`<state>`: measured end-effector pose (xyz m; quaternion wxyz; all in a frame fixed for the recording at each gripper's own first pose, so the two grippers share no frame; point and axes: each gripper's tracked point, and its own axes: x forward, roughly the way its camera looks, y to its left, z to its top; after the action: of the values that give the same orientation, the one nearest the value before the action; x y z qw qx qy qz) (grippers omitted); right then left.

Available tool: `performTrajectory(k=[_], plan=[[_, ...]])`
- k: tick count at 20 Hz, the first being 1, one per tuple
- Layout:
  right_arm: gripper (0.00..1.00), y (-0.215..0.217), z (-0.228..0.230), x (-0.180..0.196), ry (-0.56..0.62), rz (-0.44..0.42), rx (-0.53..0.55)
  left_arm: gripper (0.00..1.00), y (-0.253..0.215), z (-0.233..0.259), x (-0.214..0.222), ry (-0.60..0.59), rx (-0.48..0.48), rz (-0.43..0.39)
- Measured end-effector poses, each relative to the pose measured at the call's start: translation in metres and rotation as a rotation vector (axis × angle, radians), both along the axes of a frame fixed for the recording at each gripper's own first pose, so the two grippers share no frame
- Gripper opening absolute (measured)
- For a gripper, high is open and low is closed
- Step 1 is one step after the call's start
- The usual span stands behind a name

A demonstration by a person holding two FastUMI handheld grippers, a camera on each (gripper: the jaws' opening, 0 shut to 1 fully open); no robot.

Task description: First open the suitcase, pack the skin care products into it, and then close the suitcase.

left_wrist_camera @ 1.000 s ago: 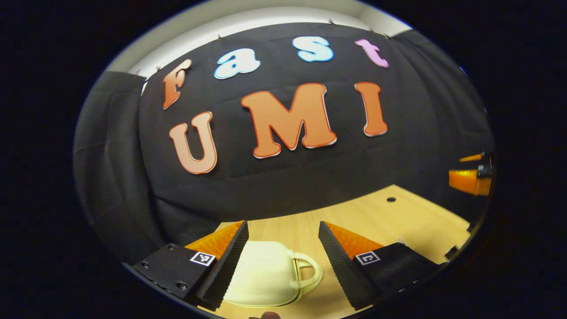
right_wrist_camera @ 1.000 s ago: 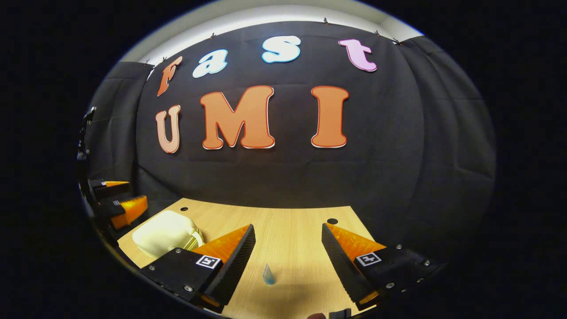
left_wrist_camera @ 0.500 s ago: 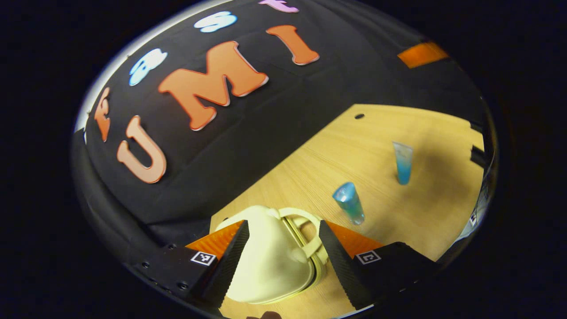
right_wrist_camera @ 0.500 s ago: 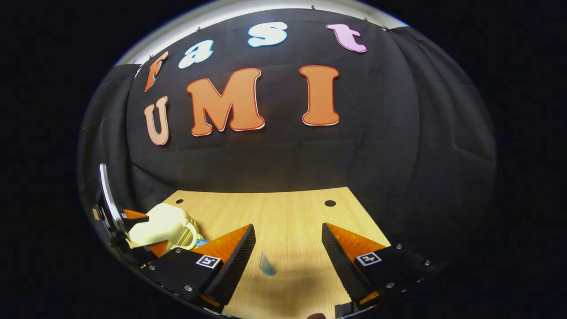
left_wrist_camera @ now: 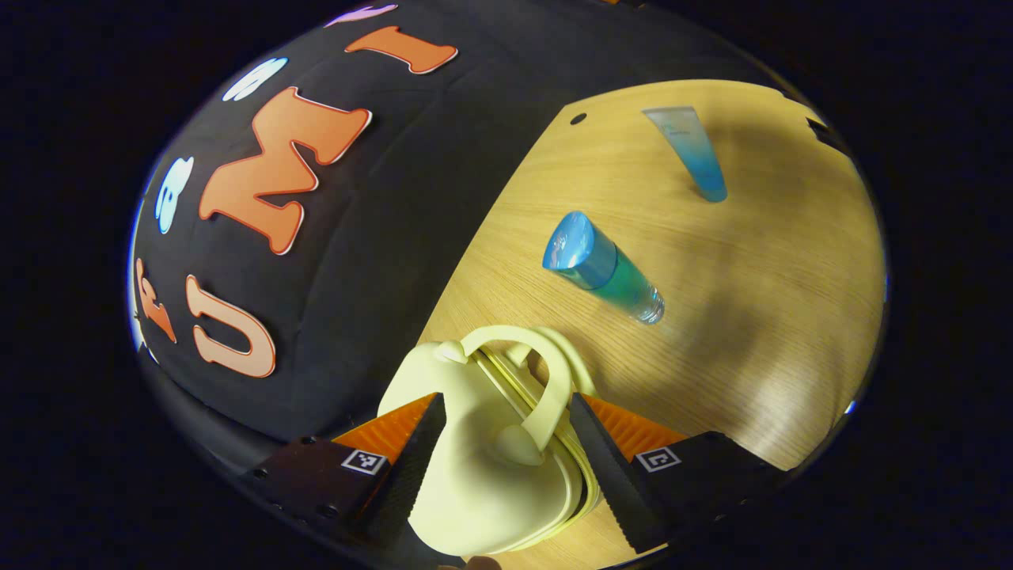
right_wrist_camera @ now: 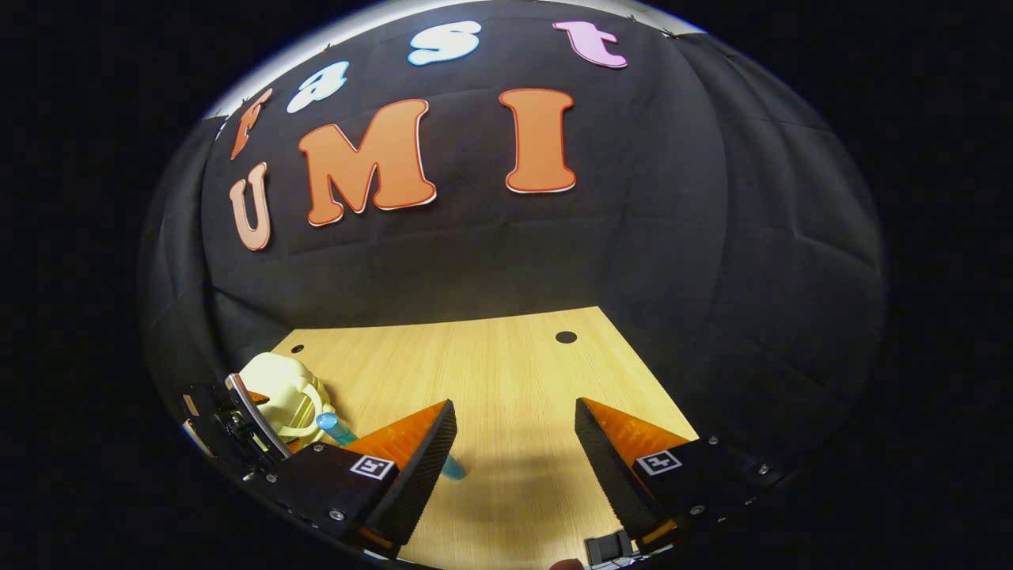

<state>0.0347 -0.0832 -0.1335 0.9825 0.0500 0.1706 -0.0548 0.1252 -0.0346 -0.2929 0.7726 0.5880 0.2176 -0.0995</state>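
A small cream suitcase [left_wrist_camera: 483,475] lies shut on the wooden table [left_wrist_camera: 752,317], its handle [left_wrist_camera: 550,380] pointing away from me. My left gripper [left_wrist_camera: 506,400] is open and tilted down over it, one finger on each side of the case. A blue-green bottle [left_wrist_camera: 605,269] lies beyond the handle, and a clear-to-blue tube [left_wrist_camera: 688,150] lies farther off. In the right gripper view, my right gripper [right_wrist_camera: 514,408] hangs open over bare table [right_wrist_camera: 475,356]. The tube's end [right_wrist_camera: 453,469] peeks from behind its left finger. The suitcase [right_wrist_camera: 277,384], the bottle [right_wrist_camera: 336,427] and the left gripper [right_wrist_camera: 249,412] sit at the far left.
The black cloth wall stands close behind the table on the far side. Two small round holes [right_wrist_camera: 566,336] mark the table's back corners. The tabletop between the tube and the right edge is bare wood.
My left gripper has tipped down and rolled, coming closer over the suitcase; the bottle and tube came into its view. The right gripper dipped slightly and the tube slid behind its left finger.
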Motion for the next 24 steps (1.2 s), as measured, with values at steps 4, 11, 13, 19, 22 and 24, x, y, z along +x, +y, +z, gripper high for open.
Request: performTrajectory(k=[4,11,13,19,22,24], plan=[[0.95,-0.014,-0.006,0.006,0.021,-0.022,0.005,0.9,-0.001,-0.02,0.017,0.05,0.049,0.006],[0.95,-0.022,-0.009,0.012,0.025,-0.022,-0.012,0.06,-0.006,-0.033,0.019,0.095,0.119,0.056],[0.95,-0.018,-0.011,0.013,0.031,-0.018,-0.014,0.06,-0.008,-0.025,0.018,0.111,0.056,0.082],[0.95,0.016,-0.001,0.018,0.012,0.034,0.008,0.05,-0.01,0.001,0.022,0.145,-0.209,0.15],[0.95,0.039,0.012,0.022,-0.019,0.061,0.006,0.05,0.001,0.006,0.027,0.133,-0.379,0.197],[0.95,0.057,0.019,0.023,-0.037,0.077,0.002,0.05,0.007,0.011,0.03,0.105,-0.497,0.234]])
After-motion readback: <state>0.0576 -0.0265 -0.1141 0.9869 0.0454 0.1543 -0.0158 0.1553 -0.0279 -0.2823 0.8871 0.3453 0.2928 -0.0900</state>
